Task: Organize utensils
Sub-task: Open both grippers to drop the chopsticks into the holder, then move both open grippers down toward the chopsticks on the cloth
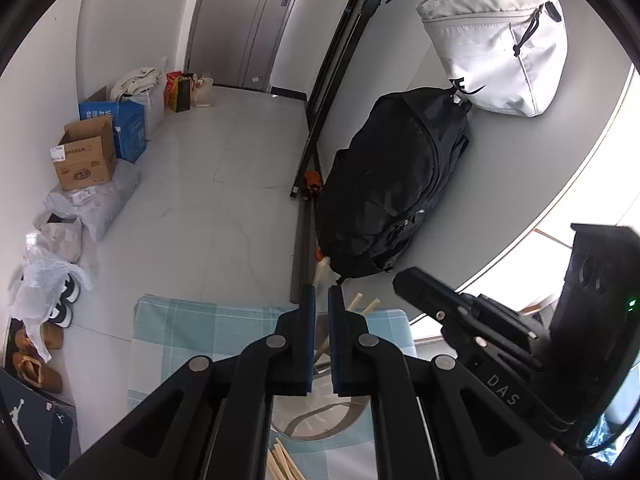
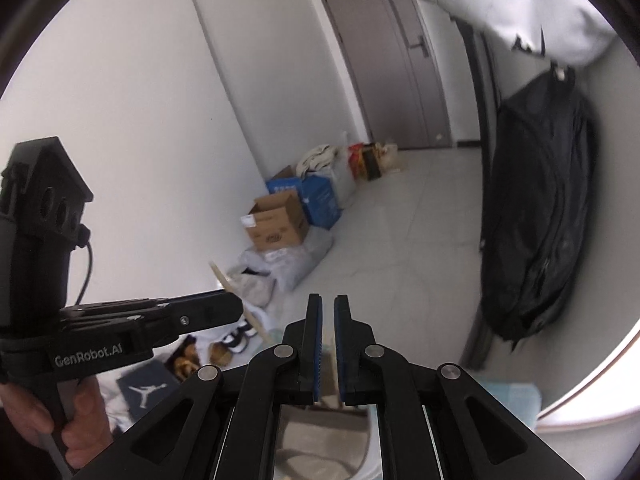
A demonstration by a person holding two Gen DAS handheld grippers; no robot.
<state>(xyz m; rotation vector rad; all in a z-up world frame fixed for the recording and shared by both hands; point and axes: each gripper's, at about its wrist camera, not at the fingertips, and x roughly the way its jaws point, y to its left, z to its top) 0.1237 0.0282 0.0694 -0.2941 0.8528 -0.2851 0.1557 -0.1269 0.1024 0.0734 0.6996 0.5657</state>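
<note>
Both the left tongs (image 1: 319,300) and the right tongs (image 2: 328,312) are nearly closed, each pinching a pale wooden chopstick (image 1: 323,270) above the blue-checked cloth (image 1: 192,320).

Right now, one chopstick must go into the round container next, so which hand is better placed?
Left, probably: left gripper is shut on a chopstick, container rim showing between its fingers. Right gripper's load is unclear.
</note>
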